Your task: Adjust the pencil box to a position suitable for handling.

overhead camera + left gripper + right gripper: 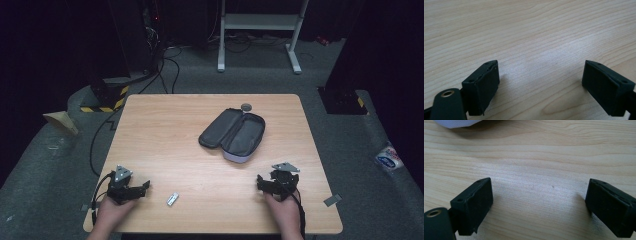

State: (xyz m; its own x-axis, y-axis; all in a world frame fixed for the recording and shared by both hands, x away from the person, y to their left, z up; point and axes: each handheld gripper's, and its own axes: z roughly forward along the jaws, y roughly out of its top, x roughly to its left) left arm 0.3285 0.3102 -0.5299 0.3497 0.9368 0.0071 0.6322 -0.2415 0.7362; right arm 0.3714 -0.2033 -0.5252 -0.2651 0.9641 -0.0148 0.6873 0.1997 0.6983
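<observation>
Worktop (165, 130) of pale wood carries three things, seen from the high view. An open grey pouch (233, 134) lies right of centre, its two halves spread flat and its zipped rim facing up. A small round grey disc (246, 106) sits just beyond the pouch's far end, touching or nearly touching it; which, I cannot tell. A small silver oblong item (172, 199), too small to identify, lies near the front edge, between the two hands and closer to the left one.

Left gripper (145, 186) rests low at the front left of the worktop, held in the person's left hand (112, 210), with a grey three-cornered plate on top. In the left gripper view its fingers (482, 86) stand wide apart over bare wood, holding nothing.

Right gripper (260, 181) sits at the front right, held in the right hand (284, 210), just nearer than the pouch. In the right gripper view its fingers (474, 205) are likewise spread wide and empty, with bare wood between them and a pale edge of the pouch (456, 123) at the top left of that view.

Beyond the worktop, on the grey carpeted floor, stands a white metal frame (260, 30).
</observation>
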